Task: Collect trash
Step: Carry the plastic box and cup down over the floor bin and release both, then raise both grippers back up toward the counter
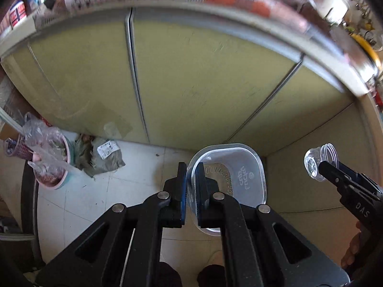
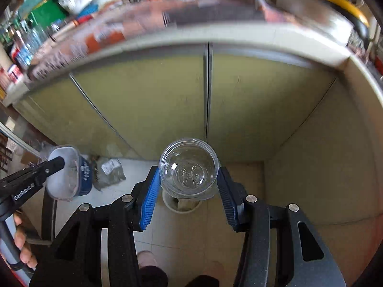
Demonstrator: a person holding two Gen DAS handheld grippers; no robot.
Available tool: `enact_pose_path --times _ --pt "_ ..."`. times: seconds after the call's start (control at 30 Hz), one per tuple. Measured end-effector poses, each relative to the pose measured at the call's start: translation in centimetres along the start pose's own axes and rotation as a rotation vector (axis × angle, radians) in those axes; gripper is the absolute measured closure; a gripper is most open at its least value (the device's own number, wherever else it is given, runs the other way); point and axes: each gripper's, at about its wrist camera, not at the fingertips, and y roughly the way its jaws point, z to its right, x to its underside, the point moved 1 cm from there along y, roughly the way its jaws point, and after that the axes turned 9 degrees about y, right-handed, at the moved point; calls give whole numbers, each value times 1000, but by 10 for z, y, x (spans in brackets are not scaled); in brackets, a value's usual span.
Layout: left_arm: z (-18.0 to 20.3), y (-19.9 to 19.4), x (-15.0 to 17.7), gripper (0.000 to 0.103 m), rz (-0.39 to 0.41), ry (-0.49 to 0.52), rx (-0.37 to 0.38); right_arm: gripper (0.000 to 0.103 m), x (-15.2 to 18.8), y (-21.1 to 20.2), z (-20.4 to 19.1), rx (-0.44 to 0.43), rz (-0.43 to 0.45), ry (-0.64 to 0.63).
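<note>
Left hand-held gripper (image 1: 190,191): jaws nearly together, clamped on one thin wall of a clear rectangular food container (image 1: 239,174), carried in the air above the tiled floor (image 1: 95,203) in front of olive-green cabinet doors (image 1: 191,83).

Right hand-held gripper (image 2: 189,184): blue pads (image 2: 150,198) pressed on both sides of a clear round plastic jar (image 2: 189,167), mouth toward the camera, threaded neck showing in the left wrist view; also airborne.

Possible destination: pink bin (image 1: 53,167) lined with a plastic bag, on the floor at left, well apart from both items. A crumpled packet (image 1: 105,155) with a white label lies just beside it.

Risks, as judged: the container hangs from one flexible wall, so a quick swing could let it pivot or slip free; the jar's smooth curved sides could squirt out if the grip shifts.

Writing: embossed marking on the container base, unreadable; "DAS" on the right gripper body; partial "GenRobot" lettering on the left one. Tabletop (image 2: 167,35) packaging is too blurred to read.
</note>
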Motion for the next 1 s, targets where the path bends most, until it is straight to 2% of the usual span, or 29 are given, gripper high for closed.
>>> enact_pose_path --times 0.13,0.27,0.3,0.37,0.4,0.63,0.7,0.77,0.8,1.0 --pt "-7 50 16 98 -40 5 -41 58 12 55 -2 -26 -52 -10" --pt "-13 91 27 98 -81 -9 -52 57 12 84 -6 -67 -62 6" --pt "-14 98 29 98 -91 -15 -49 56 11 90 -7 -76 -73 7" --pt "-14 112 31 98 -109 -22 -38 43 8 100 -7 -93 -111 11" --pt "-13 118 31 98 -117 -25 -32 41 7 104 -5 -106 -121 15" --pt "7 145 26 98 -161 -21 56 41 -1 100 8 -85 -133 24" --pt "16 150 21 90 -168 -20 92 41 -4 98 14 -82 -133 36" --pt "22 154 17 63 -183 -15 95 41 -8 97 23 -69 -131 49" --pt "23 156 16 58 -187 -15 92 41 -9 95 26 -62 -132 55" --pt "34 146 10 57 -192 5 90 41 -15 86 33 -51 -128 74"
